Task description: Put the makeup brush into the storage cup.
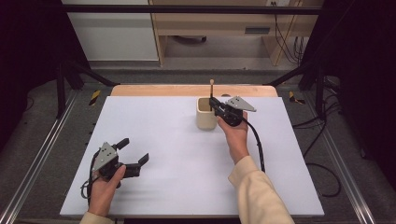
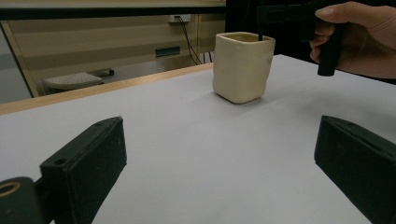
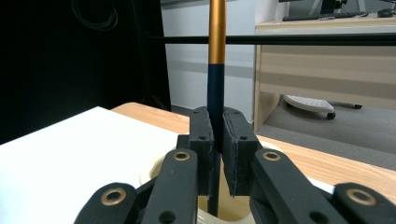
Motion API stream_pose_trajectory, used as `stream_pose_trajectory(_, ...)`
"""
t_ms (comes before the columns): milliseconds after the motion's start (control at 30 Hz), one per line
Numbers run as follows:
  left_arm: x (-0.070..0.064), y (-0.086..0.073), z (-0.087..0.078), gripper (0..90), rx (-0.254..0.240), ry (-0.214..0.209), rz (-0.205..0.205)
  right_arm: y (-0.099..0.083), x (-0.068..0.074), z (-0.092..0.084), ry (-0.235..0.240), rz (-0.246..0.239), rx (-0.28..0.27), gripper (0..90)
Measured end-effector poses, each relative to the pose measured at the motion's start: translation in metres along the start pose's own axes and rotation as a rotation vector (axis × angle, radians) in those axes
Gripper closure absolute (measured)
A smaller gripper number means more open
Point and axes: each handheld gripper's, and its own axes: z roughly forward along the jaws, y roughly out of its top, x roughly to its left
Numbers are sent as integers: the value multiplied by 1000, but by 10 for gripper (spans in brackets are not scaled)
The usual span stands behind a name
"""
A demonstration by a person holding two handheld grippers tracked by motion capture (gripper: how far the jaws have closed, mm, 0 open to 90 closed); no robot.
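A cream square cup [image 1: 205,119] stands on the white sheet [image 1: 163,140] toward the far middle. My right gripper [image 1: 212,103] hovers at the cup's rim, shut on a thin upright stick [image 1: 211,85]. In the right gripper view its jaws [image 3: 217,140] pinch the stick [image 3: 216,46], dark blue below and golden above, and the lower end dips into the cup [image 3: 154,172]. My left gripper [image 1: 134,150] rests at the near left of the sheet, open and holding nothing. The left gripper view looks between its wide jaws [image 2: 219,158] toward the cup [image 2: 243,65].
The sheet lies on a wooden table whose far edge [image 1: 187,90] shows behind the cup. Black frame posts [image 1: 60,88] stand at both sides. Cables [image 1: 327,140] lie on the floor at the right. A cabinet [image 1: 210,23] stands beyond the table.
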Motion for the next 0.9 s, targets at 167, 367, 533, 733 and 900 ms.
stream_pose_trajectory(167,-1,0,0,18,3,-2,5,-1,0,0,0,6,2,832)
stream_pose_trajectory(367,-1,0,0,17,4,-5,8,-3,2,-3,1,14,14,734)
stream_pose_trajectory(533,-1,0,1,17,6,-8,9,0,4,-7,3,-5,23,649)
stream_pose_trajectory(733,-2,0,1,17,9,-9,18,4,7,-13,9,-14,26,605)
stream_pose_trajectory(900,-2,0,2,17,9,-8,18,8,8,-16,12,-38,23,596)
